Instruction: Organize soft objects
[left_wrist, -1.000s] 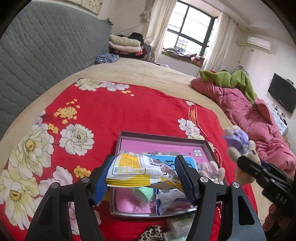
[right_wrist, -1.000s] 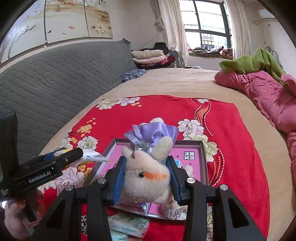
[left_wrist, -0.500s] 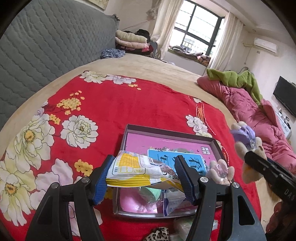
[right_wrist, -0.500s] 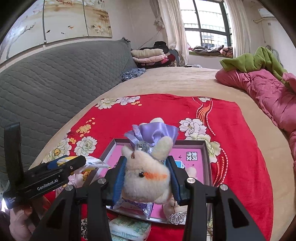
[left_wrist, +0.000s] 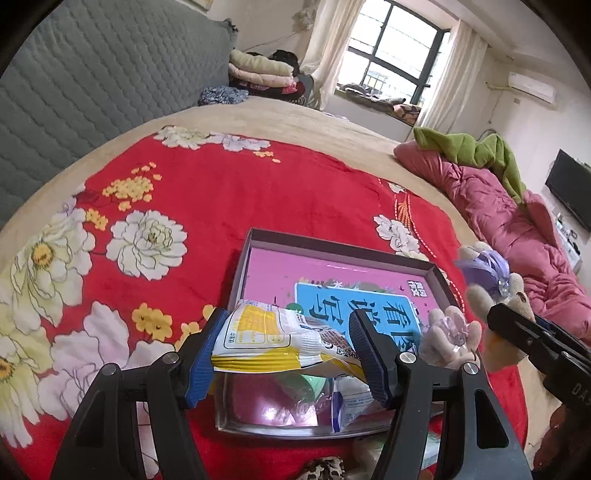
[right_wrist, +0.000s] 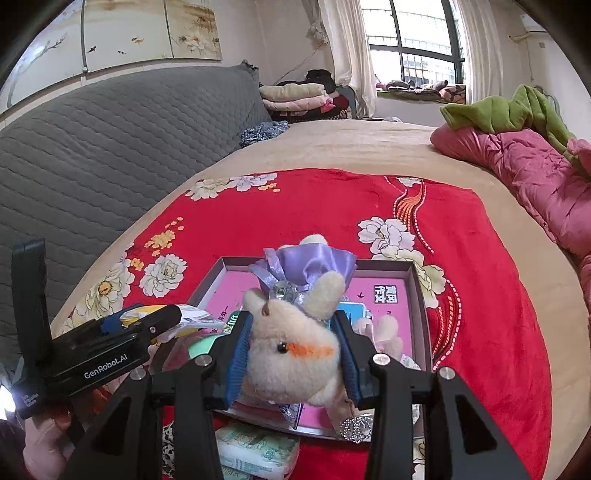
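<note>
My left gripper (left_wrist: 286, 349) is shut on a yellow and white snack packet (left_wrist: 273, 341) and holds it above the near left part of a shallow grey box (left_wrist: 332, 247) with a pink bottom. My right gripper (right_wrist: 291, 354) is shut on a cream plush rabbit (right_wrist: 291, 360) in a purple satin dress, held over the box (right_wrist: 415, 275). The rabbit also shows at the right in the left wrist view (left_wrist: 491, 275). A second small plush (left_wrist: 452, 338) lies in the box, with a blue card (left_wrist: 354, 308) and other packets.
The box stands on a red flowered blanket (left_wrist: 207, 192) on a beige bed. A green tissue pack (right_wrist: 258, 448) and a leopard-print item (left_wrist: 325, 470) lie in front of the box. A pink quilt (right_wrist: 532, 166) lies at the right, a grey headboard (right_wrist: 92, 133) at the left.
Both grippers have drawn slightly nearer over the box with their loads; more of the box's pink bottom and blue card shows. Grips are unchanged.
</note>
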